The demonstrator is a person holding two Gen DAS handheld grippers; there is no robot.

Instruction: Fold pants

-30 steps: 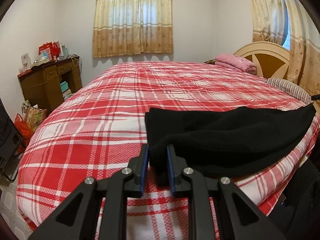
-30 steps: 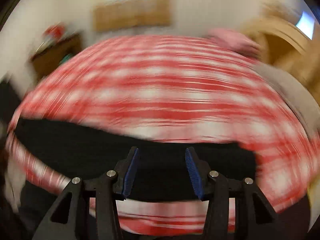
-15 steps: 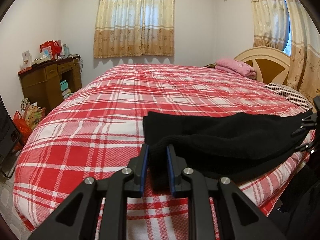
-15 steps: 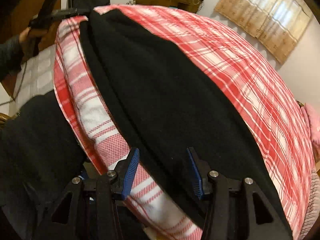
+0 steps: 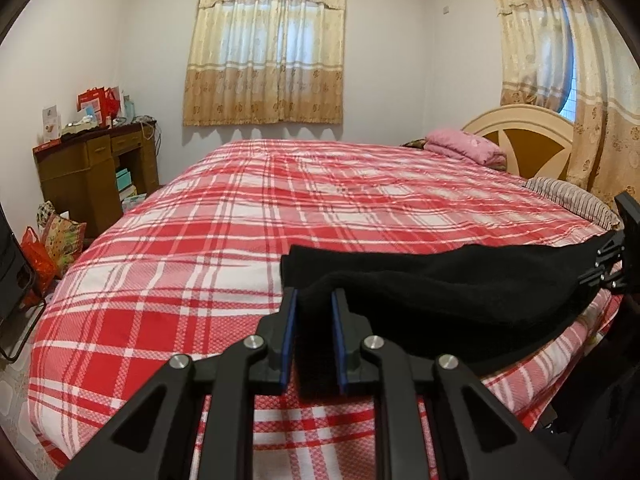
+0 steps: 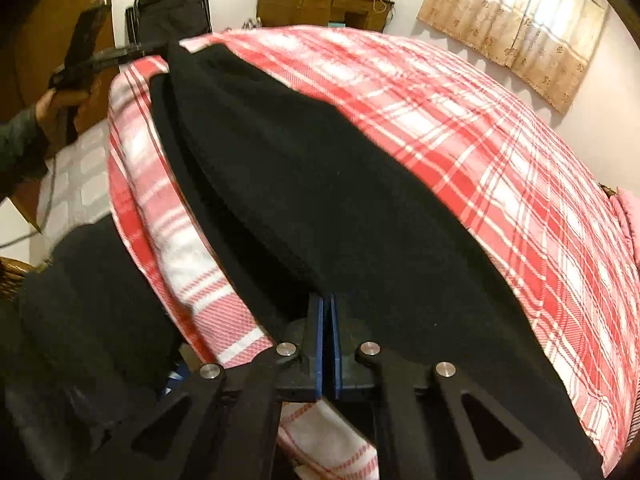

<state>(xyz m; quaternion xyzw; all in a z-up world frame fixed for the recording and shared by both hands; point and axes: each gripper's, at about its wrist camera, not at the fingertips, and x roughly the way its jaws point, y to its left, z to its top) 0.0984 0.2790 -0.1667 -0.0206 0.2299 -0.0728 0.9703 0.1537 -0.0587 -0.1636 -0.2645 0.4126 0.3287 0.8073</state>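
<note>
Black pants (image 5: 440, 292): laid lengthwise along the near edge of your bed, on the red-and-white plaid bedspread (image 5: 240, 216), one end at each of your grippers

Left gripper (image 5: 314, 340): jaws narrow, blue pads clamped on a bunched fold at one end of the pants; your left hand (image 6: 60, 104) grips its handle at the bed's corner

Right gripper (image 6: 327, 344): its jaws have just been closing and now stand pressed together, pads nearly touching, pinching the thin edge of the pants at the other end, angled down over the bed's side

Also present: pink folded blanket (image 5: 464, 148) by the headboard (image 5: 524, 136); wooden desk (image 5: 92, 172); beige curtains (image 5: 264, 52)
</note>
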